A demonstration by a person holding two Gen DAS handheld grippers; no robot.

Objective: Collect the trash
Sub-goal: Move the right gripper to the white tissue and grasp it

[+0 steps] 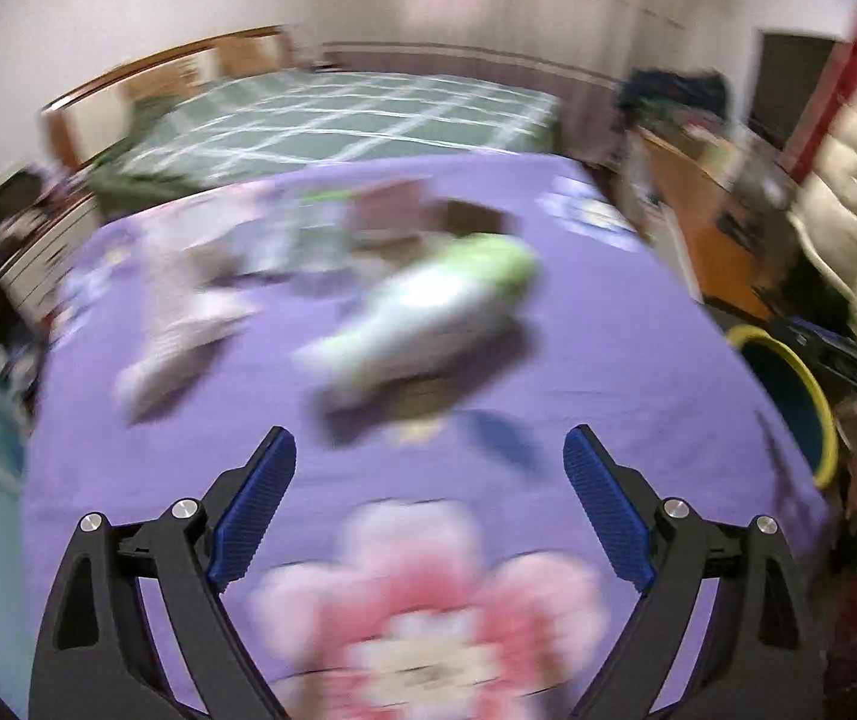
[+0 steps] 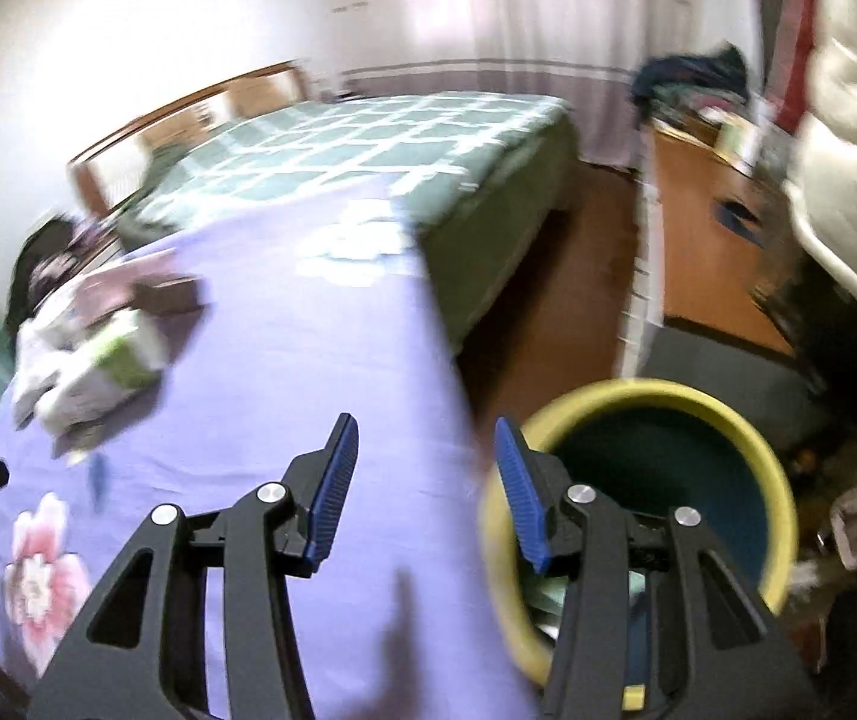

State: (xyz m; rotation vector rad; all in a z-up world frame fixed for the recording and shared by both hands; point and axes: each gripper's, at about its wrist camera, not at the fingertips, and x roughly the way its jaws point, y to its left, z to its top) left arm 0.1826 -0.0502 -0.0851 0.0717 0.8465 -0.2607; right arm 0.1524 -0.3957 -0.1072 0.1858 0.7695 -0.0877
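Observation:
A crumpled white and green wrapper (image 1: 428, 318) lies on the purple sheet (image 1: 638, 360), just beyond my left gripper (image 1: 428, 456), which is open and empty. More pale trash (image 1: 188, 324) lies to its left, with brown cardboard pieces (image 1: 416, 216) behind. In the right wrist view the same wrapper (image 2: 104, 372) sits far left. My right gripper (image 2: 425, 450) is open and empty, at the bed edge beside a yellow-rimmed bin (image 2: 746, 438) with something pale inside it. The frames are blurred.
A green checked bed (image 2: 368, 150) stands behind the purple one. A wooden desk (image 2: 710, 240) with clutter is at the right, beside a cream padded thing (image 2: 848, 180). The bin also shows at the right in the left wrist view (image 1: 800, 378).

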